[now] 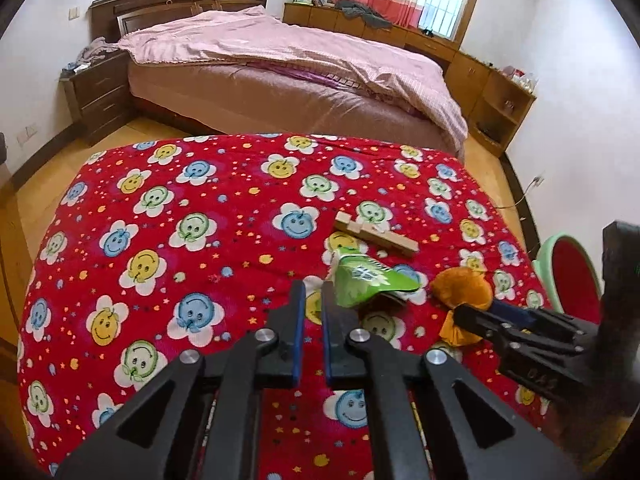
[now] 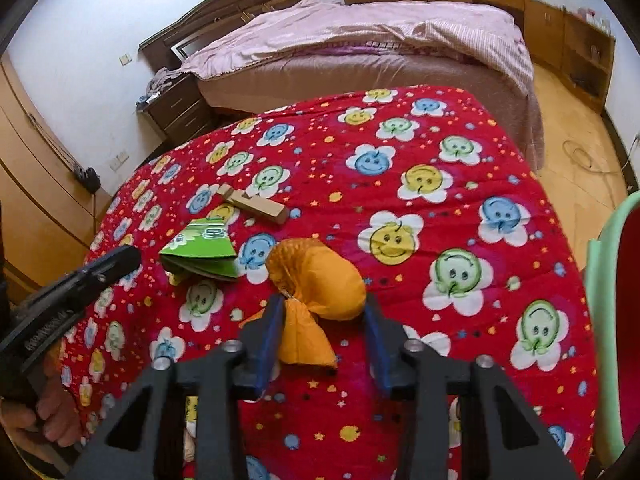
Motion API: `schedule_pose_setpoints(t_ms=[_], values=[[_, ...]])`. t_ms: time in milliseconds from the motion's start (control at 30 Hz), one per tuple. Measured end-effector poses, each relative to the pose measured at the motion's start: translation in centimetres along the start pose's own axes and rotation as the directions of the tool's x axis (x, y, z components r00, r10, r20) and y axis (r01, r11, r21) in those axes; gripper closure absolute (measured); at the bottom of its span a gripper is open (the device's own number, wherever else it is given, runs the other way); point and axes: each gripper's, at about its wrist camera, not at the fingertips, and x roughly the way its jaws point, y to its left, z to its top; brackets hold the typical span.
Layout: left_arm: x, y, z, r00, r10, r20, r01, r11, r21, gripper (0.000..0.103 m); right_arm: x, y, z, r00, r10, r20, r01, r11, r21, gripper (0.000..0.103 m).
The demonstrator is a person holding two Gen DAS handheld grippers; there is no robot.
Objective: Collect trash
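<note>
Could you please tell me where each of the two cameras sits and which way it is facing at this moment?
Left wrist: on the left gripper, looking down along its nearly shut jaws over the red quilt toward the green wrapper; the right gripper shows at the right.
Right wrist: on the right gripper, jaws either side of the orange cloth pouch; the left gripper and a hand show at the left.
Shared: quilt, wrapper, pouch, wooden block, pink bed.

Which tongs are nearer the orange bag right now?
Right. The right tongs straddle the orange bag, one pad on each side of its tied neck. The left tongs are off to its side, nearly shut and empty, beside the green wrapper.
</note>
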Motion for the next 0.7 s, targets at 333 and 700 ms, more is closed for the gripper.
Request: schedule_pose_setpoints(t_ms=[333, 700], values=[[1.3, -2.5, 1.3, 0.999, -0.032, -0.019, 0.033, 0.998, 0.053, 0.047, -2.4, -0.8, -0.6, 0.999, 0.016, 0.049, -0.017, 1.000, 0.020, 0.085], [6.4, -3.5, 1.2, 0.992, 0.046, -0.115, -0.042, 0.998, 0.039, 0.047, -5.9, -4.1, -1.3, 0.994, -0.001, 0.113, -0.011, 0.994, 0.108, 0.086]])
